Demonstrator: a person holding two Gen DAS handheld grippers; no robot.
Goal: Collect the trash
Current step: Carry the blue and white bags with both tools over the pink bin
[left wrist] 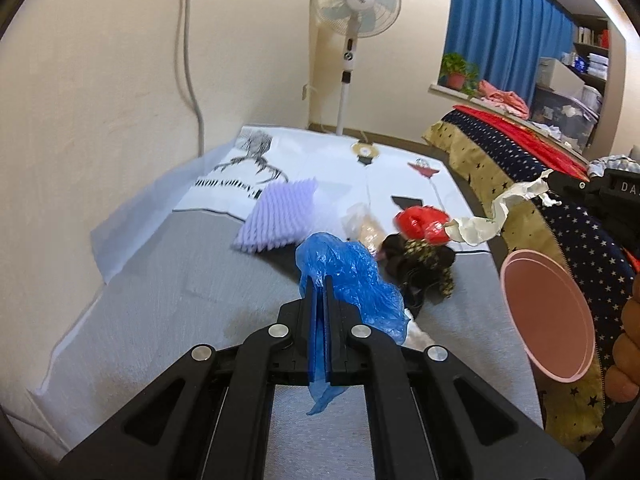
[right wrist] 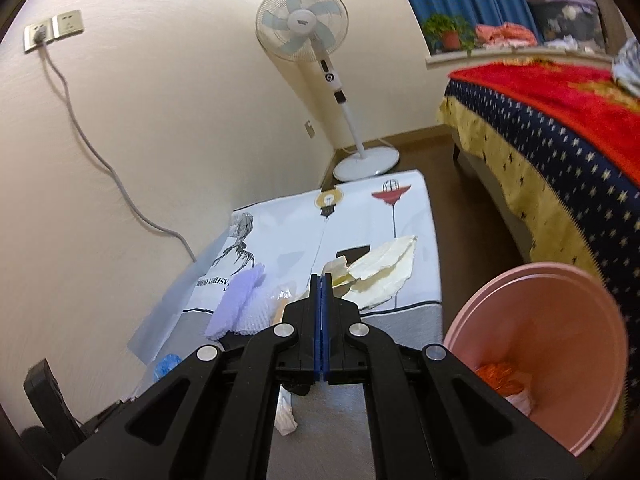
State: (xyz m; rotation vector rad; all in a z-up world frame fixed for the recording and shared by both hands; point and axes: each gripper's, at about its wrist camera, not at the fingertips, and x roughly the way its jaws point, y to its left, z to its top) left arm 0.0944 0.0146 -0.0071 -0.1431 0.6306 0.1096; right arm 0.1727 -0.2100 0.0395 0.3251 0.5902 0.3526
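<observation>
My left gripper (left wrist: pixel 319 280) is shut on a crumpled blue plastic bag (left wrist: pixel 352 276) and holds it over the grey tabletop (left wrist: pixel 168 280). My right gripper (right wrist: pixel 321 280) is shut on a torn white paper scrap (right wrist: pixel 384 272), held above the table; that paper also shows in the left wrist view (left wrist: pixel 496 212). A pink bin (right wrist: pixel 536 344) stands to the right, with orange trash (right wrist: pixel 502 378) inside; its rim shows in the left wrist view (left wrist: pixel 548 312). On the table lie a purple foam net (left wrist: pixel 276 216), a clear wrapper (left wrist: pixel 362 224), a red wrapper (left wrist: pixel 424 222) and a black-gold wrapper (left wrist: pixel 424 268).
A white printed cloth (left wrist: pixel 340 168) covers the table's far end. A standing fan (right wrist: pixel 304 28) is in the corner. A bed with a starry blue and red cover (right wrist: pixel 560 128) runs along the right. A cable (right wrist: pixel 100 160) hangs on the left wall.
</observation>
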